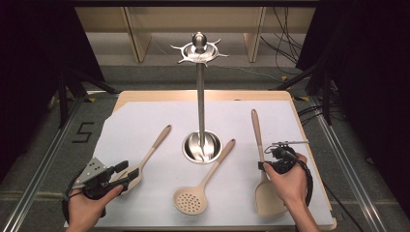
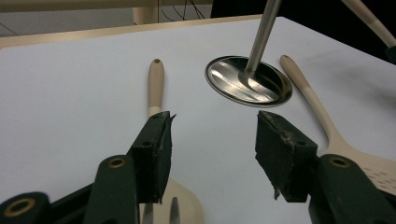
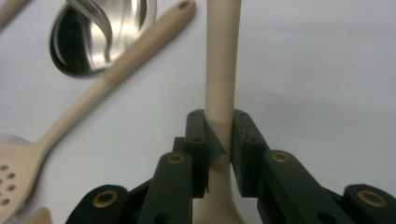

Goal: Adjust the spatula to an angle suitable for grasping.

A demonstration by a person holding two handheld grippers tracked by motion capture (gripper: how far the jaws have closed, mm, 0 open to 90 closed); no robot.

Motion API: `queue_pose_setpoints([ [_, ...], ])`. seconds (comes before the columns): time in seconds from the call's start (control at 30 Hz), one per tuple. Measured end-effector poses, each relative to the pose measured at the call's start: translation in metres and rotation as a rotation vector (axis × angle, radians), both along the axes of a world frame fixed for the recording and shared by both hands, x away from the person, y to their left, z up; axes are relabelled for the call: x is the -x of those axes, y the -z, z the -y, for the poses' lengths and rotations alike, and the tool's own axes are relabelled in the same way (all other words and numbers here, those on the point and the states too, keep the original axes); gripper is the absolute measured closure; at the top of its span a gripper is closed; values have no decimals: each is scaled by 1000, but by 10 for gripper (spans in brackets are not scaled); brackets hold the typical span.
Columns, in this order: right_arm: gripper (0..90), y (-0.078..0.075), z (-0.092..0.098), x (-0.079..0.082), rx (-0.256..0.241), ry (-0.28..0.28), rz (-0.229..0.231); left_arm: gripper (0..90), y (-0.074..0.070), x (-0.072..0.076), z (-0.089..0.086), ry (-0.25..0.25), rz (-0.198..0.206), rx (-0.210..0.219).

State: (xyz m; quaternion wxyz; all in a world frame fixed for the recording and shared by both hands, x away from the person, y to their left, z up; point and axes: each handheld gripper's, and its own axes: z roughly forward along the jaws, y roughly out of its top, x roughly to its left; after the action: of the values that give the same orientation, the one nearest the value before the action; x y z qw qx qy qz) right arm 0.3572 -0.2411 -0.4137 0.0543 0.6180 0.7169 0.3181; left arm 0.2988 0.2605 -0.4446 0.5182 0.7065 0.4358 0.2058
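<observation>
Right gripper view | right tool [image 3: 219,140] clamped on spatula handle [image 3: 222,70], long axis straight ahead | left tool [image 2: 212,140] wide open, empty, slotted turner [image 2: 156,81] just beneath.

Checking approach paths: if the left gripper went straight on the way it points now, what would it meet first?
Probably the slotted spatula lying under its left jaw; the left gripper is open. Further on stands the rack's steel base, though depth is unclear.

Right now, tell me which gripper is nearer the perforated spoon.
Left, though not by much. The left gripper hangs open at the slotted turner, left of the perforated spoon; the right gripper clamps the solid spatula's handle farther right.
</observation>
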Motion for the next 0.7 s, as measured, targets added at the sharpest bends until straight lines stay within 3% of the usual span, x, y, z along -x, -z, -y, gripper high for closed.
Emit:
queue_pose_setpoints([
  [0.03, 794, -2, 1, 0, 0, -2, 30, 455, -1, 0, 0, -1, 4, -7],
  [0.07, 793, -2, 1, 0, 65, 30, 77, 454, -1, 0, 0, -1, 4, -7],
  [0.1, 794, -5, -1, 1, 78, 43, 68, 454, -1, 2, 2, -2, 4, -1],
  [0.13, 793, -7, 0, 2, 57, 36, 78, 454, -1, 3, 1, 7, 9, -15],
  [0.23, 794, -6, 3, 3, 58, 33, 111, 455, 0, 2, 2, 7, 6, -7],
  [0.33, 793, -5, 5, 3, 51, 29, 113, 454, -1, 0, 4, 4, 4, -19],
  [0.37, 794, -7, 5, 4, 40, 43, 95, 454, -1, -1, 6, 3, 0, -11],
  [0.4, 793, -5, 7, 2, 46, 32, 124, 454, 0, 0, 6, 7, -1, -20],
  [0.43, 793, -8, 6, 3, 39, 51, 99, 454, 0, 0, 7, 10, -2, -23],
  [0.47, 793, -7, 9, 1, 50, 43, 123, 454, 0, 1, 7, 14, 1, -26],
  [0.7, 793, -11, 6, -1, 44, 33, 140, 454, 0, 6, 0, -3, 10, -13],
])
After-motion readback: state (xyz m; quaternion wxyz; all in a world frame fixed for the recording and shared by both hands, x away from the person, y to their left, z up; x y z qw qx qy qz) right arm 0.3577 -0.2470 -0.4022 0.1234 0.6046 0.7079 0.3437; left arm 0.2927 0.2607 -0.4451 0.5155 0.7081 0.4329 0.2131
